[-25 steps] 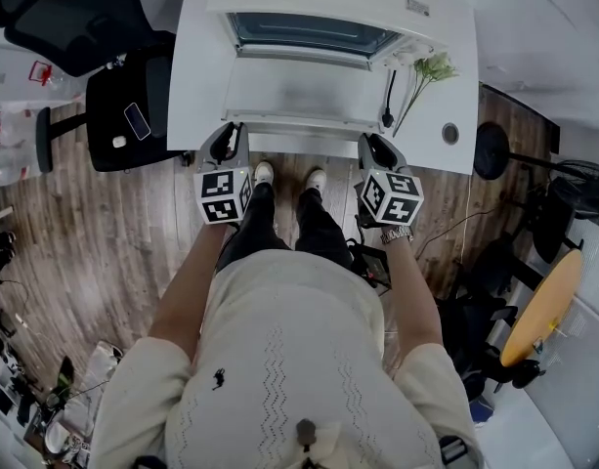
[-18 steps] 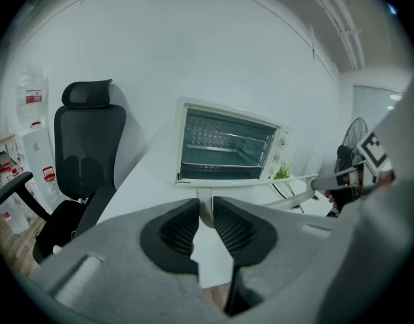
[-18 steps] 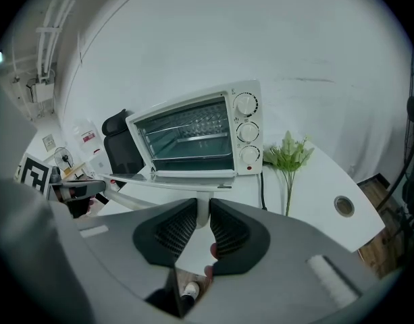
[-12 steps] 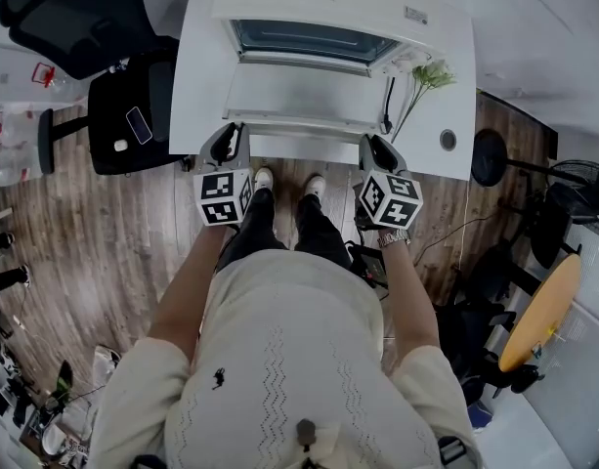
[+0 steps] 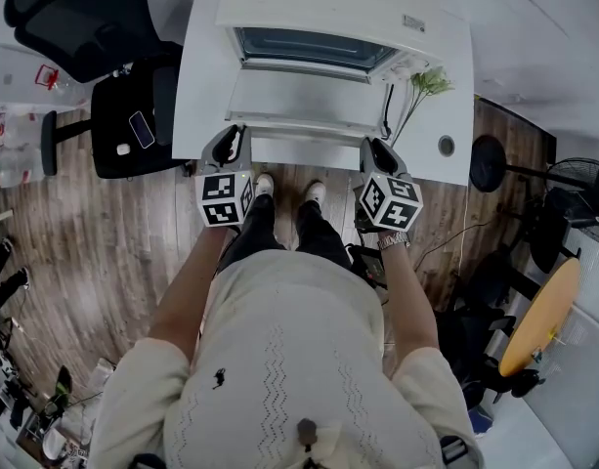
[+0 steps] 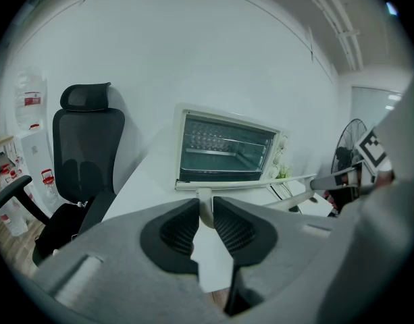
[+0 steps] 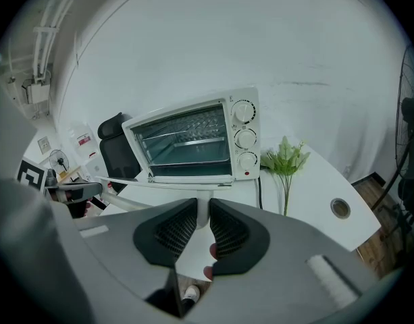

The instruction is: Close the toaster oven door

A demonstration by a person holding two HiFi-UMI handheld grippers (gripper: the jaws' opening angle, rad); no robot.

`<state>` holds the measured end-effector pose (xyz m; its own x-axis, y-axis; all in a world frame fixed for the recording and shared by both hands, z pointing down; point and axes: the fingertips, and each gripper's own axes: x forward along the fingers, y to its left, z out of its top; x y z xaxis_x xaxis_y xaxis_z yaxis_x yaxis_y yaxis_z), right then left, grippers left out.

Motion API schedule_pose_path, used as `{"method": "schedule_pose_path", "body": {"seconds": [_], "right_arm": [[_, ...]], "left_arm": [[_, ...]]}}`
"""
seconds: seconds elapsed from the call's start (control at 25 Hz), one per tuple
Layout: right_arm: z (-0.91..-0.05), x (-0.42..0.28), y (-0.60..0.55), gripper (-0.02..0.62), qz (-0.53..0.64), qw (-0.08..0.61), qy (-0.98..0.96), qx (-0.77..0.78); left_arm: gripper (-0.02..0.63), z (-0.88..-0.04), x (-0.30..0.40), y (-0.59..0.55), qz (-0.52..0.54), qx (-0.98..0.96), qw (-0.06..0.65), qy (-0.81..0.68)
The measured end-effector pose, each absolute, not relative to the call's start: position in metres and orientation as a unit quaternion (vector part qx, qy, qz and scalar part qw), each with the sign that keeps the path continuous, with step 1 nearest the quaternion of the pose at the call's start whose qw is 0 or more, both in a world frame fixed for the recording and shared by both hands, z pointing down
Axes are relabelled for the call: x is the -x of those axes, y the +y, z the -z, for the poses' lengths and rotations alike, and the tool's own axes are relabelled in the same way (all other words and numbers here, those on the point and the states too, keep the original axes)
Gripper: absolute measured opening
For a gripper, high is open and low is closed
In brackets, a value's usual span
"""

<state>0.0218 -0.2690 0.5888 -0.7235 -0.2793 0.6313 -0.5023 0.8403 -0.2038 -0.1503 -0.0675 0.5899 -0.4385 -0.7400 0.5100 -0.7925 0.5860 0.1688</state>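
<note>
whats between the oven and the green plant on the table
A black cord lies between the oven and the plant; around it the white table is bare. The right gripper view shows it most clearly.

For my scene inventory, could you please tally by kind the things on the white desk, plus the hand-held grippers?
Toaster oven: 1
Plant sprig: 1
Power cord: 1
Hand-held gripper: 2 (left hand-held gripper, right hand-held gripper)
Total: 5
</note>
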Motion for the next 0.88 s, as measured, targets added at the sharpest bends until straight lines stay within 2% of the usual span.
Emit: {"method": "schedule_pose_path", "body": {"seconds": [0.88], "right_arm": [[-0.575,-0.015,-0.274,0.074,-0.189,0.293,-0.910,-0.225]], "left_arm": [[0.066,-0.575,0.157,-0.072,-0.042,-0.454,0.267,-0.849]]}}
